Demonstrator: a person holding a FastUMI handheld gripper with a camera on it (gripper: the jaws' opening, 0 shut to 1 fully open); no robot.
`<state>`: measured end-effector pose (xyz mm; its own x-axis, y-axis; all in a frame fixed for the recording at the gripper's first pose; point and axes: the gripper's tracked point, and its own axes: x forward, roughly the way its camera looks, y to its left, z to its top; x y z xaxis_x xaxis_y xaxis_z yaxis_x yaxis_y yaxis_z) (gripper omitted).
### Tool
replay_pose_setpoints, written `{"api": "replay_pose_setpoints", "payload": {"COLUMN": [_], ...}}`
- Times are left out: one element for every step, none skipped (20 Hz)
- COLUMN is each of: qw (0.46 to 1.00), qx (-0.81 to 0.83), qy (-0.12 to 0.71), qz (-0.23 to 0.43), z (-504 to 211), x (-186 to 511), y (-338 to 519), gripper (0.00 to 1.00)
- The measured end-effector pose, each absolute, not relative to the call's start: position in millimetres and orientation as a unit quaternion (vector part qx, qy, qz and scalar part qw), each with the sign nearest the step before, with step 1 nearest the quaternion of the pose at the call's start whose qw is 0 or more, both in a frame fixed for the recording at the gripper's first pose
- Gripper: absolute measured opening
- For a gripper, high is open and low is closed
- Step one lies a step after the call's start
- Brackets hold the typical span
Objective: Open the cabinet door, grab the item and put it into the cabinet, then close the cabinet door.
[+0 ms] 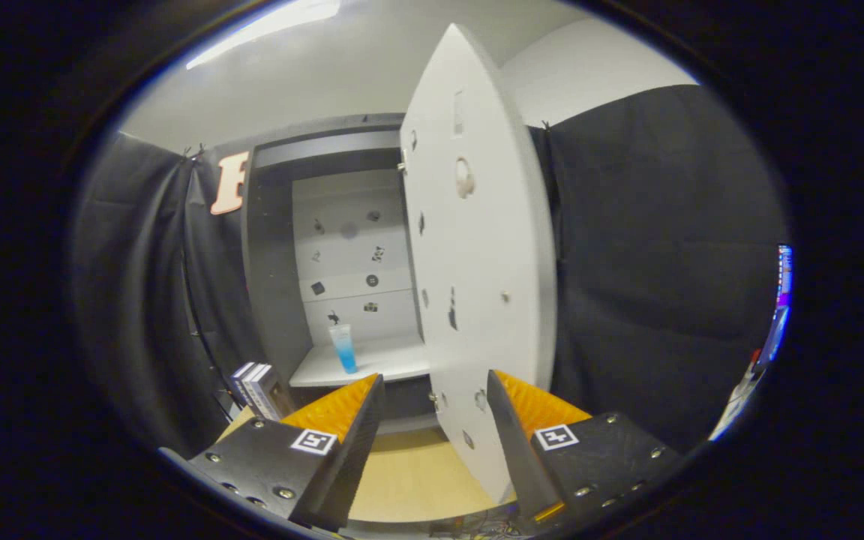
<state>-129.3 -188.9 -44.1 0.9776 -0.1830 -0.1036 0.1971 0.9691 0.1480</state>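
We hold the gripper (pixel 436 394) with its two fingers spread wide apart and nothing between them; each finger (pixel 342 405) is a wedge with a ribbed, sawtooth pad on its inner face, mounted on a flat dark plate studded with screws and carrying a small square printed marker.

Straight ahead of the fingers stands the cabinet (pixel 271 262), a tall box with matte grey side walls and a pale back panel dotted with small dark stickers. Its door (pixel 477 247) is swung open toward us, a smooth white slab seen nearly edge-on, rising from just between the fingertips and leaning toward the right finger. The door's face bears a few small stickers, a round recess and some tiny pegs or screws.

The item (pixel 343 348) stands upright on the cabinet's smooth white shelf (pixel 387 364), beyond the left fingertip. It is a slim tapering tube, translucent pale at the top and clear blue toward its lower end, well apart from both fingers.

Below the fingers lies a light wooden tabletop (pixel 409 480) with a plain, even surface. Just to the outside of the left finger sits a small box (pixel 256 388) with striped edges, resting on that tabletop near the cabinet's base. Dark, softly creased cloth (pixel 664 262) hangs on both sides.
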Motion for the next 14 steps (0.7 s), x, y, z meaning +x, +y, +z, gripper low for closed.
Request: {"api": "replay_pose_setpoints", "payload": {"qw": [0.991,0.989,0.988,0.987,0.986,0.986,0.985,0.985,0.986,0.986,0.987,0.988,0.989,0.989], "qx": [0.082,0.084,0.084,0.083,0.081,0.079,0.077,0.074,0.074,0.075,0.075,0.074,0.073,0.073], "qy": [0.042,0.042,0.042,0.047,0.054,0.057,0.059,0.061,0.064,0.066,0.067,0.071,0.074,0.077], "qz": [-0.102,-0.111,-0.120,-0.129,-0.134,-0.137,-0.141,-0.140,-0.137,-0.131,-0.126,-0.118,-0.110,-0.098], "z": [-43,-46,-49,-54,-60,-63,-66,-70,-74,-76,-79,-82,-85,-87], "x": [-134,-139,-144,-149,-152,-153,-152,-149,-144,-138,-131,-124,-118,-113], "y": [-201,-215,-231,-247,-261,-271,-283,-292,-298,-302,-305,-308,-309,-306], "gripper": [0.81,0.81,0.81,0.81,0.81,0.82,0.84,0.85,0.85,0.85,0.86,0.86,0.86,0.86]}}
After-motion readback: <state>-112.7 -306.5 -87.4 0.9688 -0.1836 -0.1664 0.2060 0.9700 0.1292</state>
